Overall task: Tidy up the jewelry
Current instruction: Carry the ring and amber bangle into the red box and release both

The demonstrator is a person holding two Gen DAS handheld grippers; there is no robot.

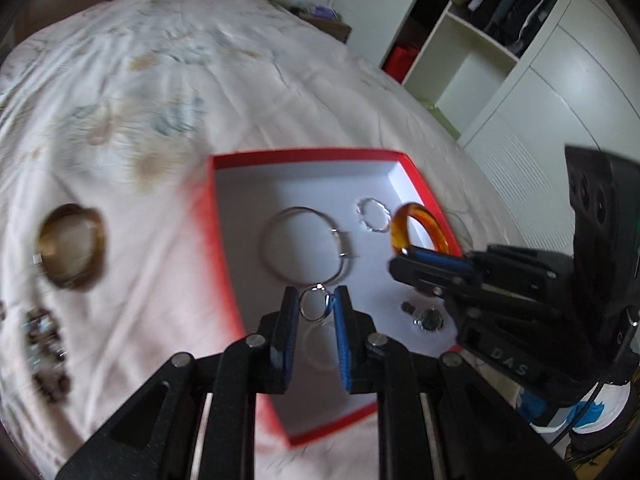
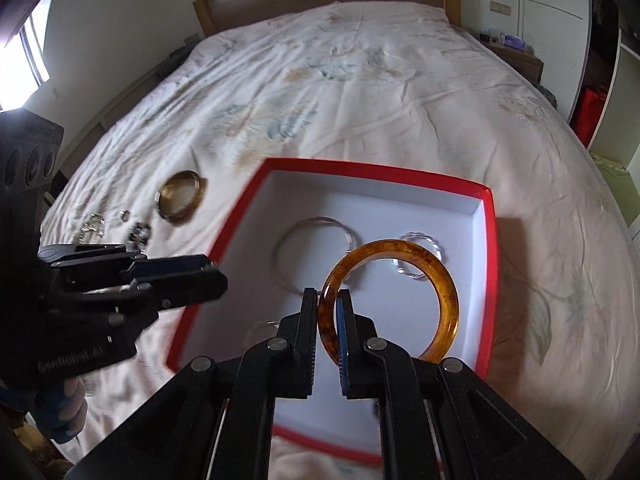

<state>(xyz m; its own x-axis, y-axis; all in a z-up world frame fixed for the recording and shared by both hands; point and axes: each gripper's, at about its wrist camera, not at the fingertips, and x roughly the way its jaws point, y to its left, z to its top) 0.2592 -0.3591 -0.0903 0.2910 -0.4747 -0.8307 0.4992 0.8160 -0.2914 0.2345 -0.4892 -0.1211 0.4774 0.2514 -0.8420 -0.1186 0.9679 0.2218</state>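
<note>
Holding both grippers over red box (image 1: pixel 420 178): our left gripper (image 1: pixel 316 304) pinches small silver ring (image 1: pixel 314 308), right gripper (image 2: pixel 329 308) clamps amber bangle (image 2: pixel 440 276).

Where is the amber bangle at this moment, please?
The amber bangle is clamped in the right tool, held above the right half of the red box, in front of the wavy silver bracelet.
</note>
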